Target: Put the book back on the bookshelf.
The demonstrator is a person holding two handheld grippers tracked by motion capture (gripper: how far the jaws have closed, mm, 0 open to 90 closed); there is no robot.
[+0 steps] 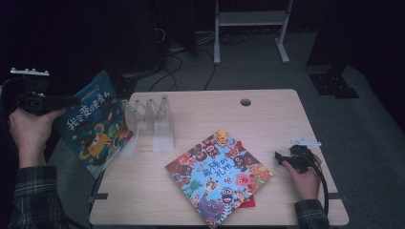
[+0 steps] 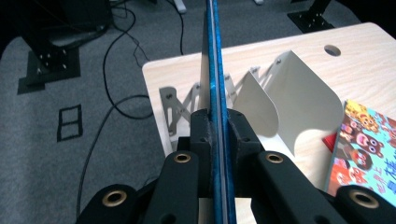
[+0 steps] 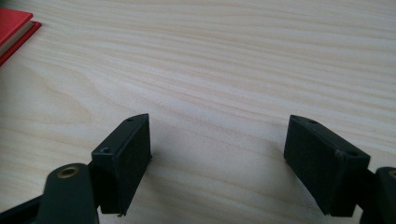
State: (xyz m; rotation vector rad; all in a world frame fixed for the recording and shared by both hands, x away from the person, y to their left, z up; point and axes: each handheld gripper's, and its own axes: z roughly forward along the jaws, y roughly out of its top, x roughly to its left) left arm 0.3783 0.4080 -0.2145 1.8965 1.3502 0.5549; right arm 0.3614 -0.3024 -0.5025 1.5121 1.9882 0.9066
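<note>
Right gripper (image 3: 219,140) low over pale wood table (image 3: 224,56), jaws spread wide, nothing between them, only bare grain in the gap. Red book (image 3: 11,29) corner at top left edge, lying flat on table, pale page edge visible, well apart from left jaw.

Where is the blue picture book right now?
In the high view the blue picture book hangs off the table's left edge, clamped in the left gripper, just left of the white folding book rack.
</note>
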